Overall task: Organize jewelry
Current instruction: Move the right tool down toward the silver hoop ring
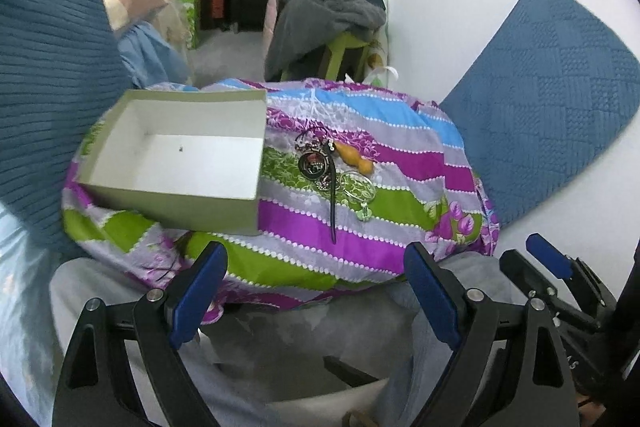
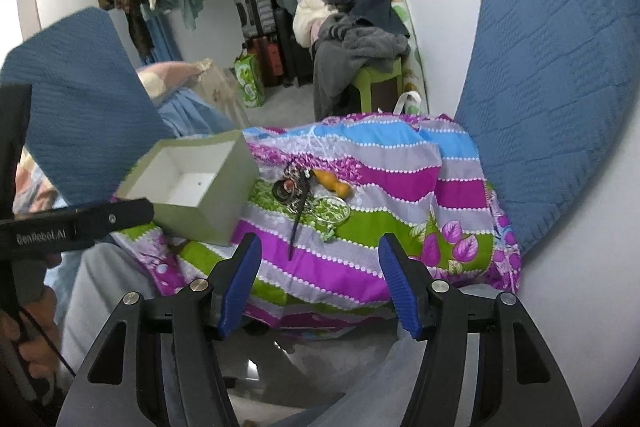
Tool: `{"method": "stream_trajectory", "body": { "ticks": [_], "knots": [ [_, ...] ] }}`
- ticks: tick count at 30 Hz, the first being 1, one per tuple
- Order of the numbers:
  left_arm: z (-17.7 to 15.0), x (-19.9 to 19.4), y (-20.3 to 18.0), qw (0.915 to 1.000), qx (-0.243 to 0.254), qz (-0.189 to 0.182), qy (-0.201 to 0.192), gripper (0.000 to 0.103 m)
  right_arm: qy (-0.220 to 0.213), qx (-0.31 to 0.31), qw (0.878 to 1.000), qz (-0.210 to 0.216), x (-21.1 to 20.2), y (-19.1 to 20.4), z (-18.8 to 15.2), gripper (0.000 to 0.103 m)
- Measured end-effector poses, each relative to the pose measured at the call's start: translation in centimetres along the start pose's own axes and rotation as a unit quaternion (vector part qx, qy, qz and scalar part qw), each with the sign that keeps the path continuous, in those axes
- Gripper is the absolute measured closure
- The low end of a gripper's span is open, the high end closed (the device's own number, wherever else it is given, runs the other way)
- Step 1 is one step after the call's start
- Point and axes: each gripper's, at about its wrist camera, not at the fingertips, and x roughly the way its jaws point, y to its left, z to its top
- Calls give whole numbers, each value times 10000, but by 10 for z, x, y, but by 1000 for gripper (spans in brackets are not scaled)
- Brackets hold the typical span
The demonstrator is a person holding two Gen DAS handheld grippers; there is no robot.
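Lying on striped floral cushion (image 1: 320,235), jewelry pile (image 1: 334,167) sits just right of open box (image 1: 172,155). Black strap (image 1: 333,203) trails from pile toward camera; orange gourd charm (image 1: 354,157) touches pile's far right side. Left gripper (image 1: 316,291) spread wide, holding nothing, near of cushion. Right gripper (image 2: 320,279) likewise released, empty.

Box (image 1: 176,163) flanks jewelry (image 1: 332,167) (right side open).

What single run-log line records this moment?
stage: before first pick | left gripper: open, empty | right gripper: open, empty | box: empty | jewelry pile: on striped pillow, right of box
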Motion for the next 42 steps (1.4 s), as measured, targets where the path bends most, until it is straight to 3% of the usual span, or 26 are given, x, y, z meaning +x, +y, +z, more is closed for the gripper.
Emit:
{"method": "stream_trajectory", "body": {
  "ticks": [5,10,15,25,29,32,34,42],
  "knots": [
    [11,46,-3,9996,-12,-238,158,15,204,-41,9997,142,39,-14,-2,45],
    [23,90,-8,9982,45,-502,313,36,351,-127,9990,257,82,-25,-3,48],
    [34,129,-17,9971,125,-618,429,45,638,13,9973,375,125,-38,-7,56],
    [37,217,-17,9931,22,-677,960,68,1101,-124,9913,708,203,-48,-18,56],
    [40,240,-11,9919,-38,-661,1080,75,1087,-291,9906,782,223,-47,-17,54],
    [43,255,-8,9915,-47,-673,1116,76,1085,-341,9904,787,240,-48,-15,44],
    [45,262,-7,9910,-46,-707,1138,80,1087,-396,9901,796,249,-47,-14,42],
    [53,279,-6,9907,-41,-806,1096,82,889,-862,9899,693,272,-37,-7,37]
  ]
}}
